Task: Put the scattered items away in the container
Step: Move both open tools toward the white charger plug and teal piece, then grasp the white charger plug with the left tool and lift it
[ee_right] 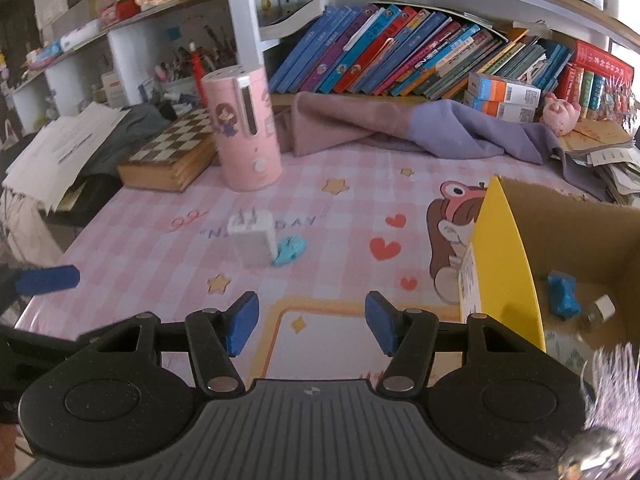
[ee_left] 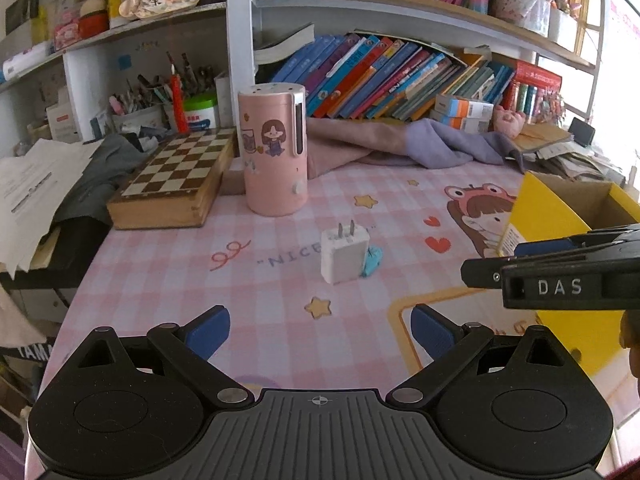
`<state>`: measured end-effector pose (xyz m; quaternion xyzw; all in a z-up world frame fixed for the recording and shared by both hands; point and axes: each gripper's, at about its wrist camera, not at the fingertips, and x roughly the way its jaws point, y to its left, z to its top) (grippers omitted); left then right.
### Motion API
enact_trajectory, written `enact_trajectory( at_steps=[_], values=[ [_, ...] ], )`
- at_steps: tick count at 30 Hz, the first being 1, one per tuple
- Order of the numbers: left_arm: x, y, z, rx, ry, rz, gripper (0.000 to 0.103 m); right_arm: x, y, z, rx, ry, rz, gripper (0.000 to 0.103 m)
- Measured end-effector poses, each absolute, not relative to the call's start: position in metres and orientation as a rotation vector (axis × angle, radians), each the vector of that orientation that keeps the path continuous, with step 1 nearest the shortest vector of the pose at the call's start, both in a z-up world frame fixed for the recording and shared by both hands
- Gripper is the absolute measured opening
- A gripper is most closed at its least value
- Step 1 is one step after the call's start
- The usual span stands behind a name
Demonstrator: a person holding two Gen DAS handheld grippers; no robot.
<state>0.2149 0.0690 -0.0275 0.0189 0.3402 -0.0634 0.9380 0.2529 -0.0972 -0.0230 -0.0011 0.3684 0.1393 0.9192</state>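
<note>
A white plug adapter (ee_left: 345, 254) (ee_right: 253, 240) stands on the pink checked mat, prongs up. A light blue crumpled lump (ee_left: 372, 260) (ee_right: 290, 250) touches its right side. The yellow cardboard box (ee_left: 540, 216) (ee_right: 504, 248) sits at the right; inside it lie a darker blue lump (ee_right: 563, 294) and a small white cube (ee_right: 602, 308). My left gripper (ee_left: 320, 334) is open and empty, short of the adapter. My right gripper (ee_right: 311, 322) is open and empty, near the box's left wall. In the left wrist view the right gripper's body (ee_left: 560, 276) crosses the right edge.
A pink cylindrical appliance (ee_left: 274, 148) (ee_right: 244, 128) stands behind the adapter. A wooden chess box (ee_left: 176, 184) lies to its left beside papers. Folded pink and purple cloths (ee_right: 400, 128) lie along the back below shelves of books. A blue fingertip of the left gripper (ee_right: 46, 280) shows at left.
</note>
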Motion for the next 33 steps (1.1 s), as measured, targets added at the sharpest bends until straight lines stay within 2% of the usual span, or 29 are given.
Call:
enact_trajectory(
  at_steps=[15,27,29,33],
  values=[
    [0.277,0.053,-0.053,0.059,0.680,-0.139,0.096,0.314,-0.094,-0.034,0.060,0.780,0.253,0.056],
    [0.329,0.034,-0.079,0.028,0.730,-0.134,0.076,0.341,-0.099,-0.042,0.063,0.790,0.228,0.054],
    [0.334,0.033,-0.084,0.027,0.740,-0.124,0.066,0.344,-0.099,-0.043,0.062,0.797,0.228,0.054],
    [0.338,0.037,-0.091,0.016,0.764,-0.111,0.053,0.350,-0.097,-0.048,0.060,0.815,0.237,0.054]
  ],
)
